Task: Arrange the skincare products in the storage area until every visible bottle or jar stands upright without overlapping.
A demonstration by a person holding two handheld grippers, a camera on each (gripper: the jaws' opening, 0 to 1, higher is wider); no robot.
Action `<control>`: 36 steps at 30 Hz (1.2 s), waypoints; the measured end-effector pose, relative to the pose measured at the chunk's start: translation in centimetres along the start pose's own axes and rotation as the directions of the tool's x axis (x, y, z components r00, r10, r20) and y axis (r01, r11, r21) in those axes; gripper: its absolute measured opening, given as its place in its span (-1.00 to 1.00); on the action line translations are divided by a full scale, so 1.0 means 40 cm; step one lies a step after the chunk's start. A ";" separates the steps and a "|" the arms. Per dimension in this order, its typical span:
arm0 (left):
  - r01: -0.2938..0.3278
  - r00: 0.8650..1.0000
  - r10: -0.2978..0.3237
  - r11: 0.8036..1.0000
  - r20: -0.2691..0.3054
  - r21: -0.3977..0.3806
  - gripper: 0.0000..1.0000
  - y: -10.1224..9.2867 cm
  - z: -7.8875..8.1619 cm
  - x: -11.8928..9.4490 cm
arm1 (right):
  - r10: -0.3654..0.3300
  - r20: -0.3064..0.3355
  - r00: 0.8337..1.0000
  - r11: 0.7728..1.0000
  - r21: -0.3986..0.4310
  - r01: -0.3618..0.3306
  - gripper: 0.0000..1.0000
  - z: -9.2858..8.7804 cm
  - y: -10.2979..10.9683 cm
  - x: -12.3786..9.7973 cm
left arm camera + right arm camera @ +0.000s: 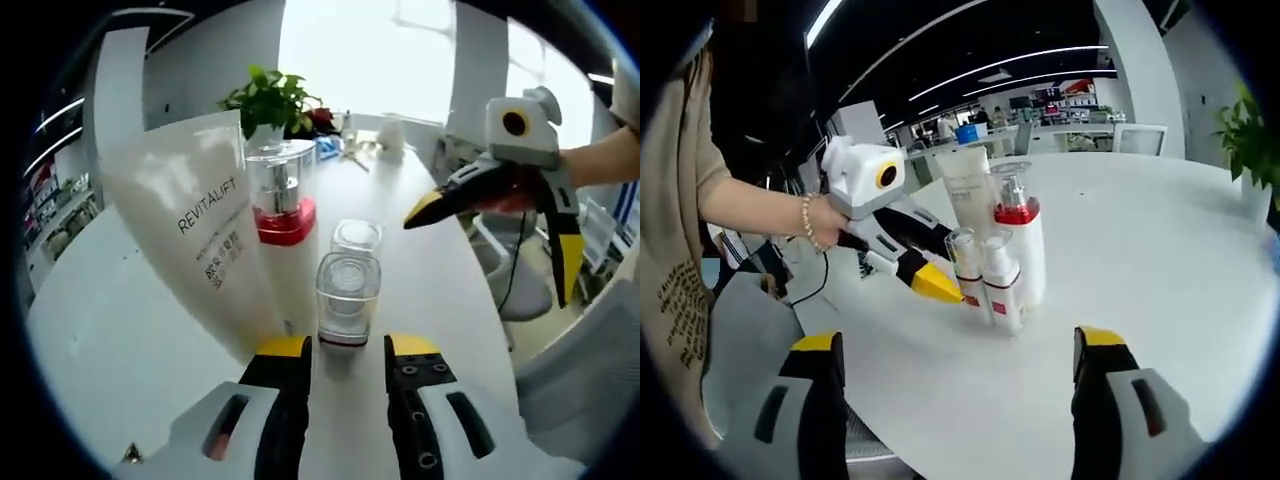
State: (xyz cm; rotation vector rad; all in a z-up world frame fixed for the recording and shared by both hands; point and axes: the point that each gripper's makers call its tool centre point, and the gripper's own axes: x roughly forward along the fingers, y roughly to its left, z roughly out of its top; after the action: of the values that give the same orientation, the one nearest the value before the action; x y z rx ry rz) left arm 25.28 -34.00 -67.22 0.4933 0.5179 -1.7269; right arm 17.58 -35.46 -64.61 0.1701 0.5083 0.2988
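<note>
While both hand-held grippers gape (holding nothing), bottles stand upright, caps skyward.

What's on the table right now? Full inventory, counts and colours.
Table: 1, white, round.
Tube: 1, white, REVITALIFT print, upright, left of the group.
Pump bottle: 1, white with red collar and clear cap, beside the tube.
Small bottles: 2, clear caps, in front of the pump bottle.
Plant: 1, green, far end of the table.
Chair: 1, white, beyond the table.
Left gripper: yellow tips, open, near the small bottles.
Right gripper: yellow tips, open, empty.
</note>
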 end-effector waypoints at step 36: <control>-0.236 0.967 0.255 0.919 0.021 -0.315 0.60 -0.128 -0.082 -0.312 | 0.016 0.055 0.998 0.997 -0.083 -0.011 0.88 0.073 0.115 -0.042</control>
State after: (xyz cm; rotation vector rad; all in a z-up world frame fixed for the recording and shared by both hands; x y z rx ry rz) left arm 23.00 -21.26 -62.24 0.2644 0.6419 -1.3834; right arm 16.53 -31.91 -60.27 0.1016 0.4390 0.3267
